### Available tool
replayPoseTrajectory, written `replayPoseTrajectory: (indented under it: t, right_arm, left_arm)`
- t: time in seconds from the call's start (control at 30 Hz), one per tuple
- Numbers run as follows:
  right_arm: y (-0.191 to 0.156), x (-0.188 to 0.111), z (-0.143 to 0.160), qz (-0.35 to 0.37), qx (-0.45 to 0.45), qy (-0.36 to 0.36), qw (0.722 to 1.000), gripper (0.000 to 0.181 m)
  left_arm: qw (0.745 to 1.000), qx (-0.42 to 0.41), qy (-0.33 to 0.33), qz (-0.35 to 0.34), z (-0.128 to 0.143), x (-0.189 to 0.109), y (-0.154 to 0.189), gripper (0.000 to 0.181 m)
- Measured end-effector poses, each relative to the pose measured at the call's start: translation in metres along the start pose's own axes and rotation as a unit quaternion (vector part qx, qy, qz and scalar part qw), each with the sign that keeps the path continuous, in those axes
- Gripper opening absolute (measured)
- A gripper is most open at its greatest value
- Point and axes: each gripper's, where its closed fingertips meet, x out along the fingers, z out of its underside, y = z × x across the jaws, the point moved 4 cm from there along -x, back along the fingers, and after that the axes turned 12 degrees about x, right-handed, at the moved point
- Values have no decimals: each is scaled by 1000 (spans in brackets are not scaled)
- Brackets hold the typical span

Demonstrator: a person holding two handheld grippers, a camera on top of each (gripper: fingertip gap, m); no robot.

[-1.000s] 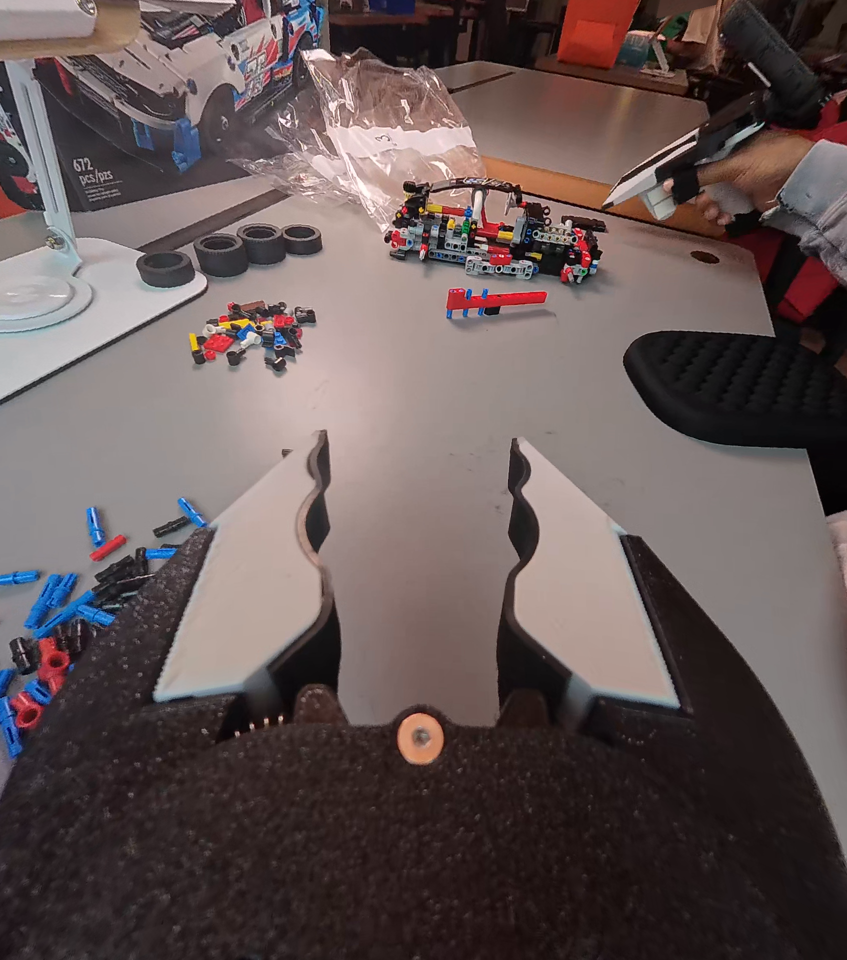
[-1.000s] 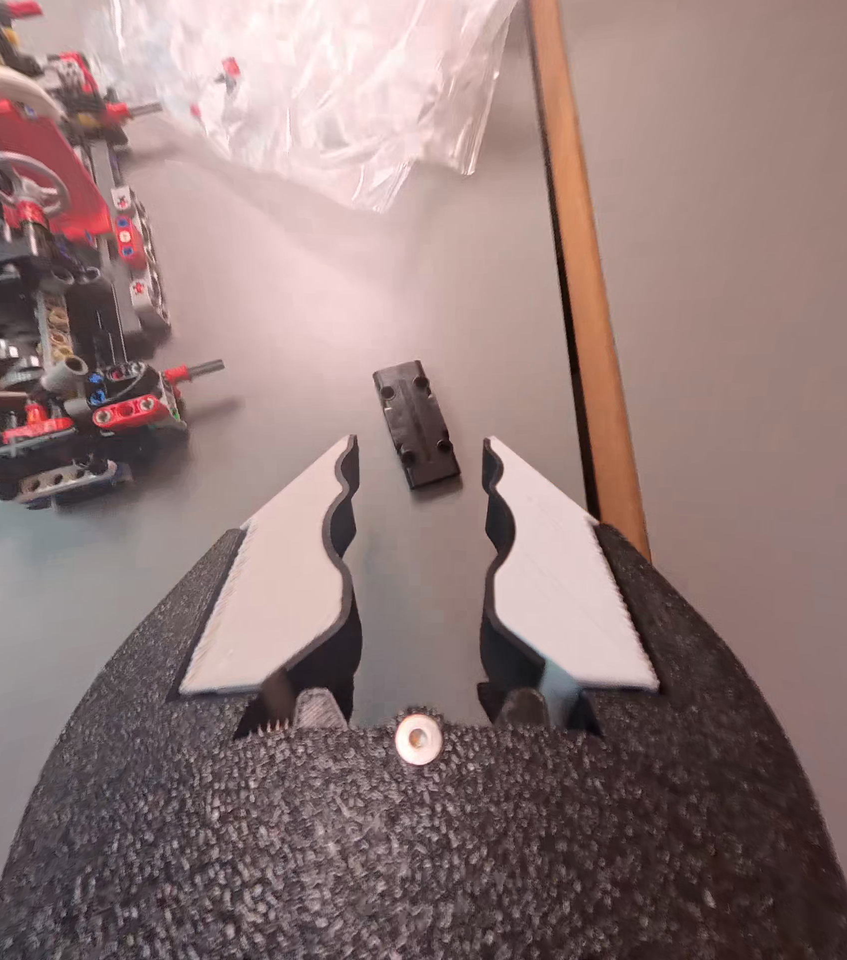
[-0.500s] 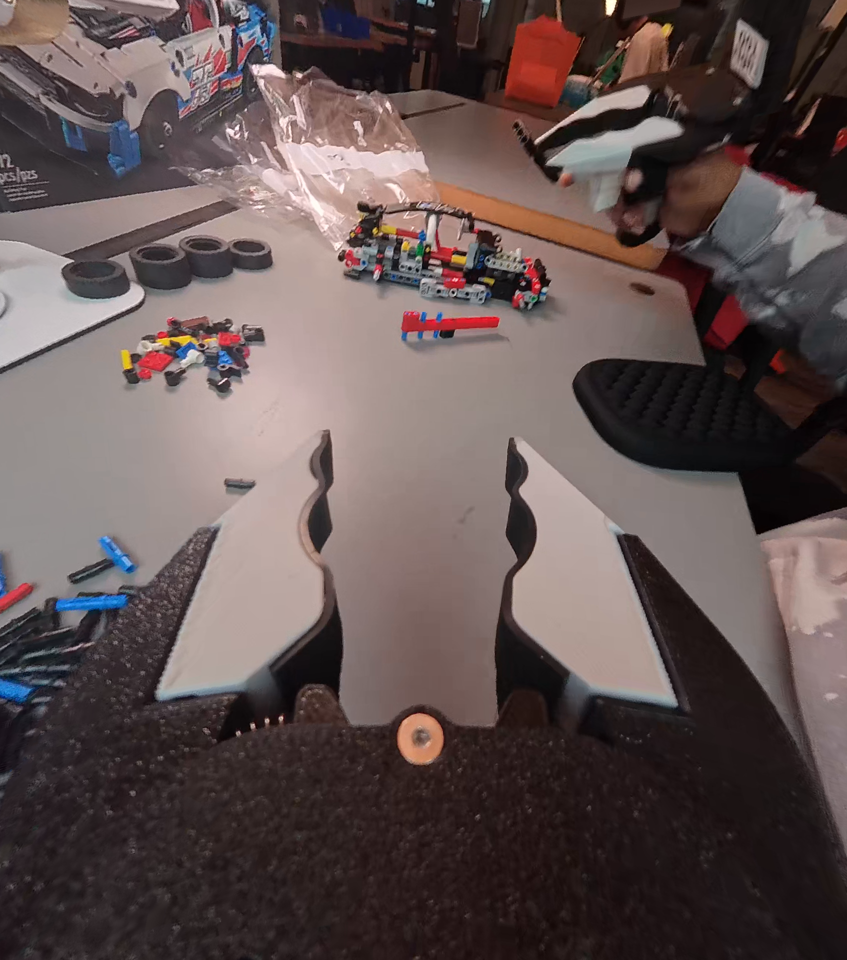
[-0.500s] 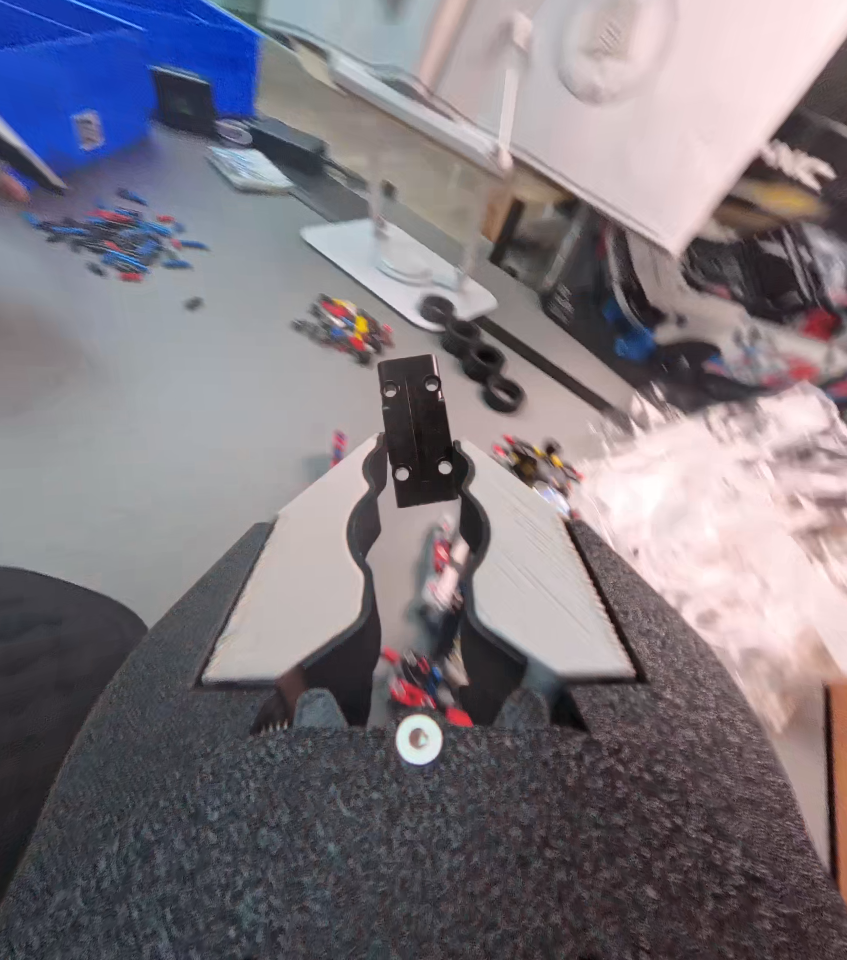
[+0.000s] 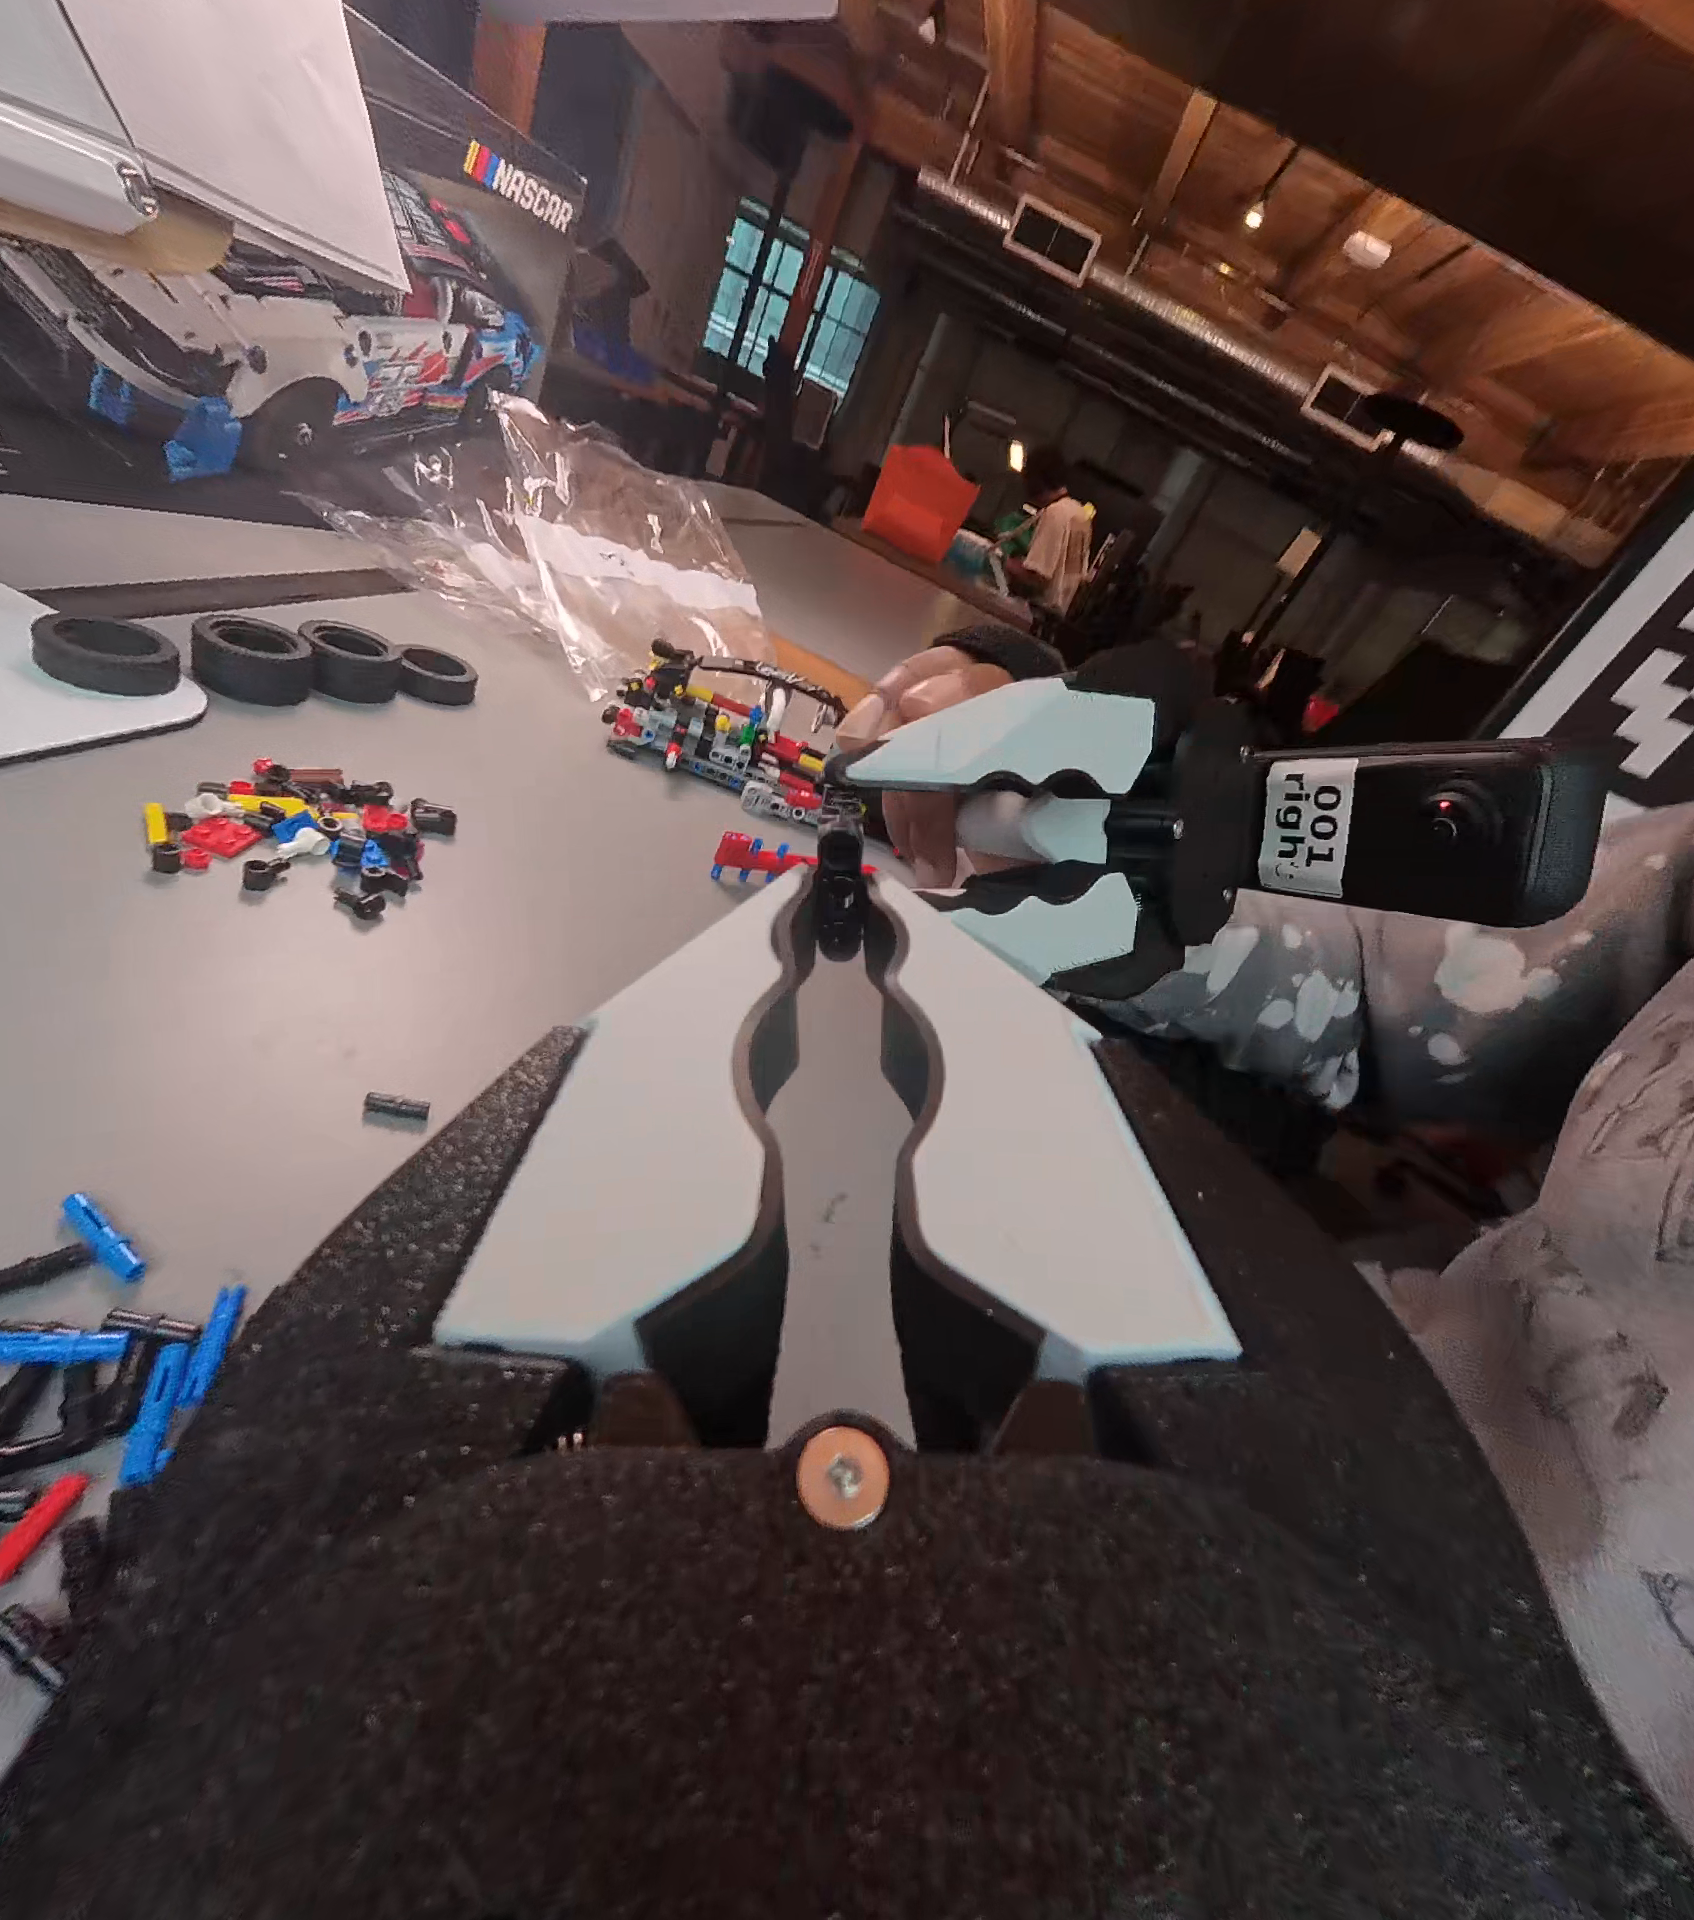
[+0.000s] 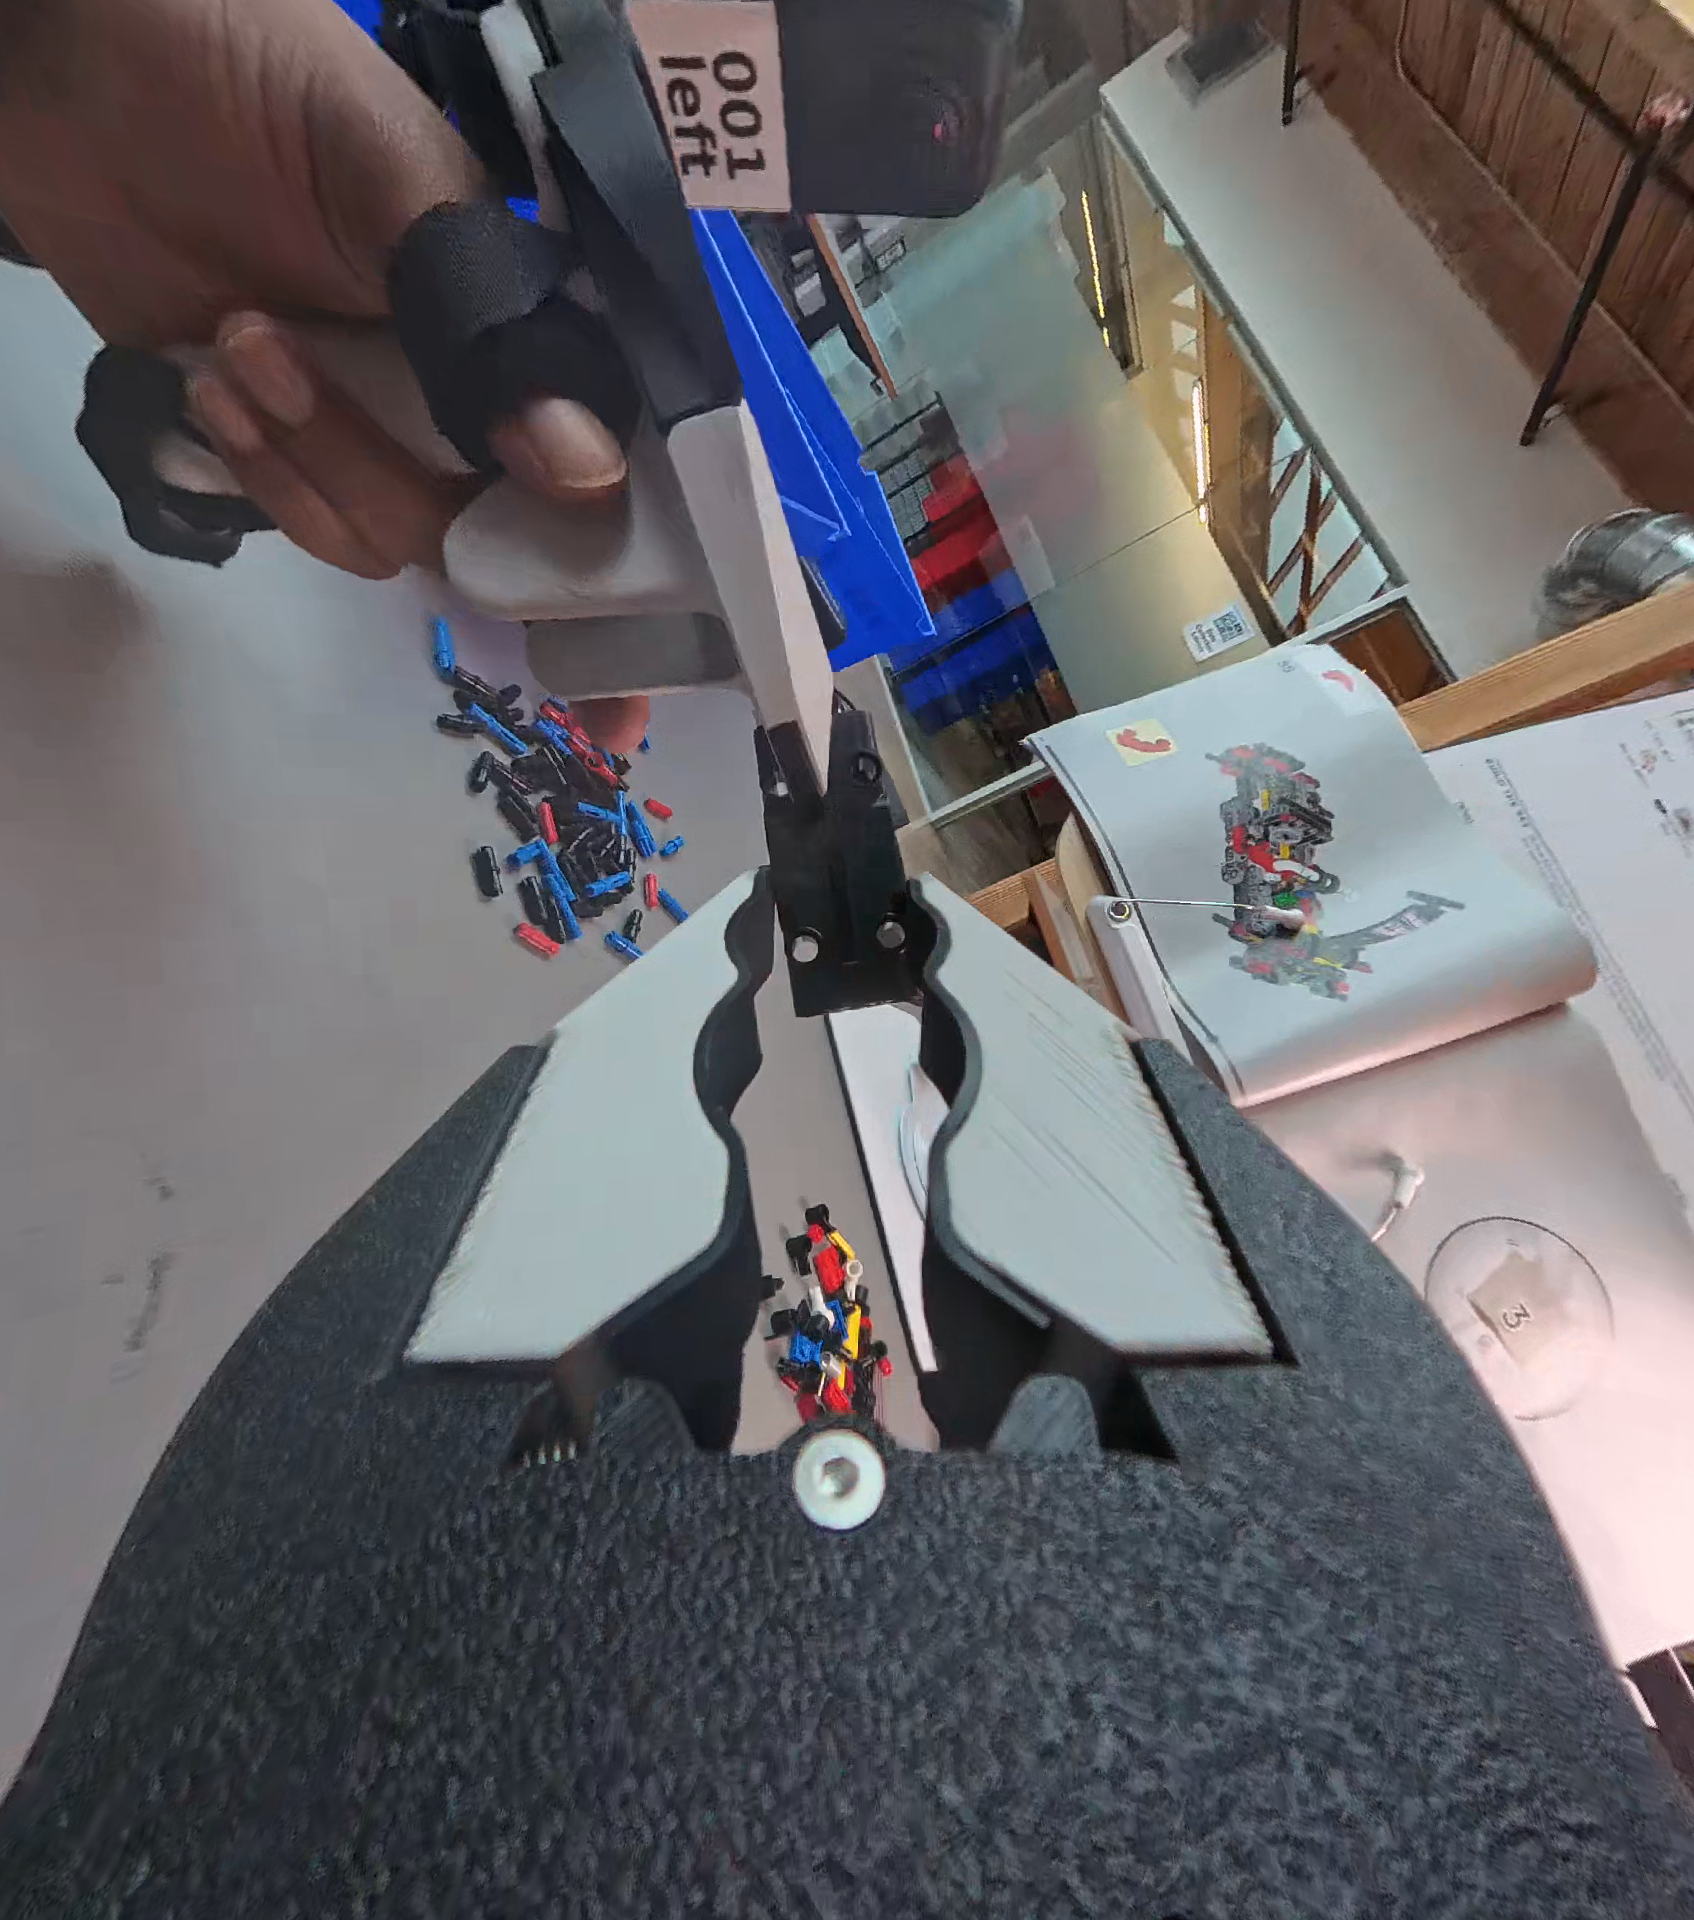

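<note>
A flat black plastic piece [image 6: 838, 904] is pinched between the tips of the right gripper [image 6: 838, 940] at the centre of the right wrist view. Its far end is clamped by the nearly closed left gripper [image 5: 838, 914], whose tips are seen reaching down from the upper left [image 6: 786, 727]. Both are held above the grey table [image 5: 251, 997]. In the left wrist view, four black tyres [image 5: 251, 657] and a mixed pile of small bricks [image 5: 297, 821] lie at the left, and a half-built toy car [image 5: 718, 743] is seen near the centre.
</note>
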Motion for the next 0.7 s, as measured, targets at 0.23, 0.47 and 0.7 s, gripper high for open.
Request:
replayPoseTrajectory:
  t: [0.23, 0.47, 0.7]
  right_arm:
    - [33, -16, 31, 29, 119, -28, 992, 40]
    - [83, -68, 140, -11, 392, -262, 882, 34]
    - [50, -124, 183, -96, 406, -433, 799, 36]
  left_arm:
    - [902, 353, -123, -217, -30, -34, -15, 6]
    - [790, 235, -256, -506, -54, -179, -90, 7]
    - [788, 65, -296, -536, -16, -231, -116, 6]
